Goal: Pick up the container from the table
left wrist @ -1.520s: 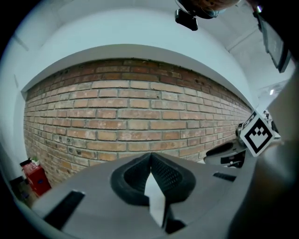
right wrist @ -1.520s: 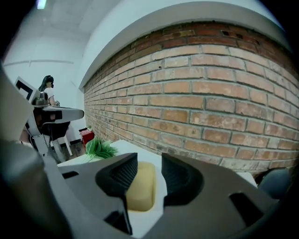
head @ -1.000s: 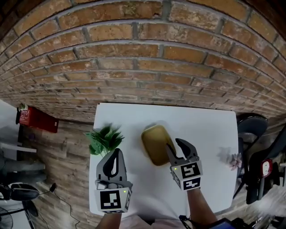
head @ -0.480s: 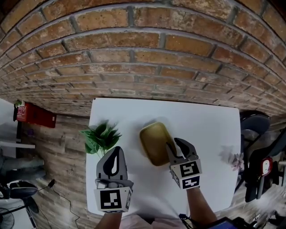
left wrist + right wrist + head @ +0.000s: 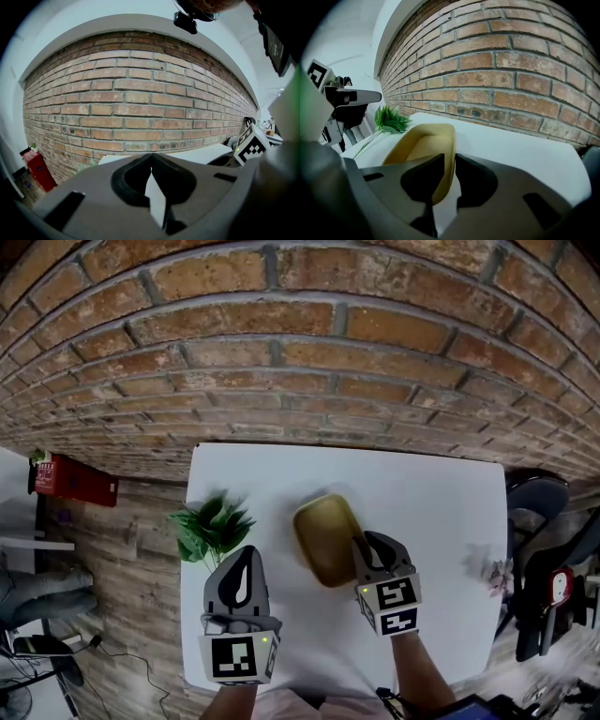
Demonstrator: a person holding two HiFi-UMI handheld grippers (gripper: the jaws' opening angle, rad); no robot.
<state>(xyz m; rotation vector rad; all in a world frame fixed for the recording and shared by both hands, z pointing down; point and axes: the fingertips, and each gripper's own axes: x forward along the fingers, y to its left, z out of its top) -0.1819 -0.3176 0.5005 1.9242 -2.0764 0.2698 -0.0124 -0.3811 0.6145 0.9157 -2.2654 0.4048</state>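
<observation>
The container [image 5: 326,538] sits flat on the white table [image 5: 431,502], not yet lifted. The right gripper [image 5: 367,540] is at the container's near-right edge. A second ago its jaws stood wide around that edge. Now they have narrowed and are still closing. In the right gripper view one jaw is inside the container [image 5: 424,150] and the other outside. The yellow side wall fills the slot between them, and the pads look to be meeting both of its faces.

The right gripper has also sunk a little toward the container since a second ago, so the jaws now reach lower on the wall. The container itself has not shifted or tipped.

The left gripper [image 5: 246,554] hangs near the container's near-left side, clear of it, and has not moved. Its jaws are pressed together with nothing between them. A green plant [image 5: 211,526] lies left of the container, apart from it, and the brick wall [image 5: 300,381] stands beyond its far end.

By my reading the reach is over and the grasp is being made, so only the lift is left. The hold is on one thin wall at one end. The far end will likely sag as the container rises, so the squeeze should finish before any upward pull
</observation>
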